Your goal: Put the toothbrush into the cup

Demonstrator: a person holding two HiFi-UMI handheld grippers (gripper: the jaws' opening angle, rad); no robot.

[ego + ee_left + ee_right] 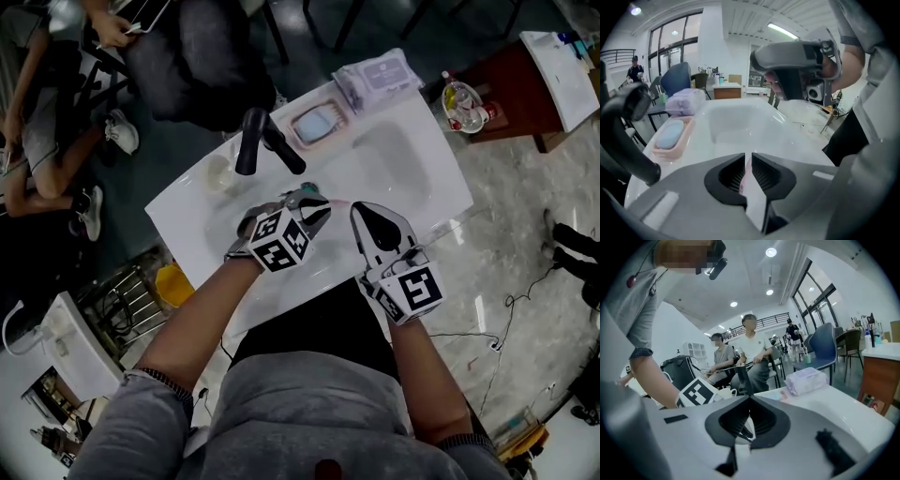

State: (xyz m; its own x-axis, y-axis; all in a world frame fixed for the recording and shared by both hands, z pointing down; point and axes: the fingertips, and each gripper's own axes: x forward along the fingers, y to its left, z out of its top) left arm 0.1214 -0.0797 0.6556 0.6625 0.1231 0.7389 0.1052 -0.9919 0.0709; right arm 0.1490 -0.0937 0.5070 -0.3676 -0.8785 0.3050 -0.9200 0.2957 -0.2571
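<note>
The white worktop [187, 220] fills the middle of the head view, with a shallow basin [384, 159], a black faucet [258, 141], a pink soap dish [319, 122] and a pack of wipes [380, 75] toward its upper edge; seated people show at upper left. The left tool [748, 155] is closed to a narrow slit on the thin pinkish-white toothbrush [750, 187], low in the left gripper view. The right tool [750, 397] has its tips together with nothing gripped, and the white cup [217, 173] stands left of the faucet.
</note>
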